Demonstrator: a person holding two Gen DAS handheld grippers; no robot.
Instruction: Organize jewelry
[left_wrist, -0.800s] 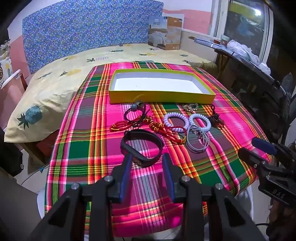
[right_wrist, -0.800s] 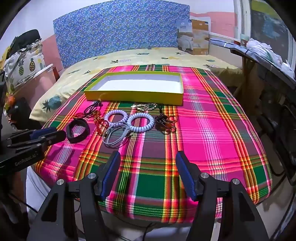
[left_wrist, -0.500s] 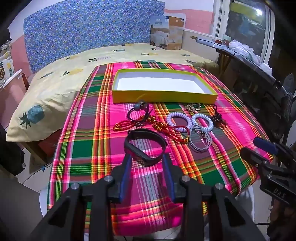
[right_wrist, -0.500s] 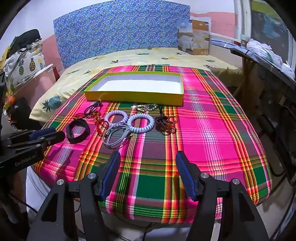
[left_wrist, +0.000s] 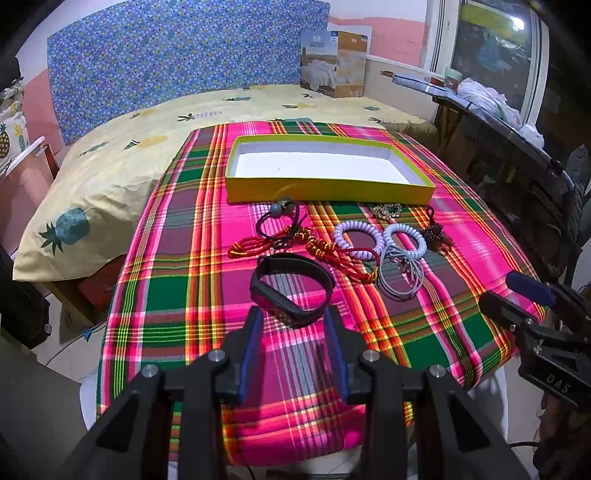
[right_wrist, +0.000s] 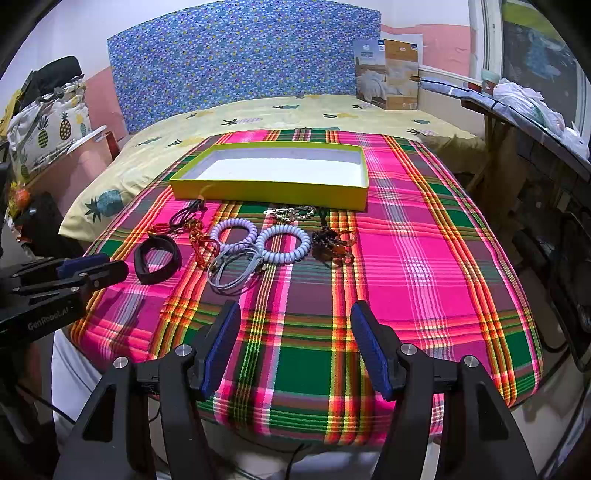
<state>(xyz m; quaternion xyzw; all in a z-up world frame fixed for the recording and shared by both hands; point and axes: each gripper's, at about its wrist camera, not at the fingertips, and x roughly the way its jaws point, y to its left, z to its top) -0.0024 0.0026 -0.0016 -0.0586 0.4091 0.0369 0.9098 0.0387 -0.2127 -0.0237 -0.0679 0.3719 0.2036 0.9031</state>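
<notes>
The left gripper (left_wrist: 293, 325) sits low in the centre of its own view with its jaws released, the blue pads standing either side of the near edge of the black band (left_wrist: 291, 284); whether they touch it cannot be told. The band lies as an oval loop on the cloth, its long axis running left to right across the frame. The right gripper (right_wrist: 295, 332) is also spread wide, grasping nothing, over bare cloth in the lower centre of its view. Beyond the band, toward mid-frame, lie a red cord (left_wrist: 325, 251), two white coil bracelets (left_wrist: 380, 240) side by side, a grey looped cord (left_wrist: 400, 273) overlapping them, a dark beaded piece (left_wrist: 436, 232) at the right end and a small dark loop with a bead (left_wrist: 279, 218). Behind this row stands the yellow tray (left_wrist: 328, 190), shallow, white inside, long axis left to right. Everything rests on a pink, green and yellow plaid cloth (left_wrist: 166, 291). Past it, in the upper frame, are a pineapple-print bed (left_wrist: 147, 147), a blue floral headboard (left_wrist: 177, 59) and a cardboard box (left_wrist: 334, 62).
</notes>
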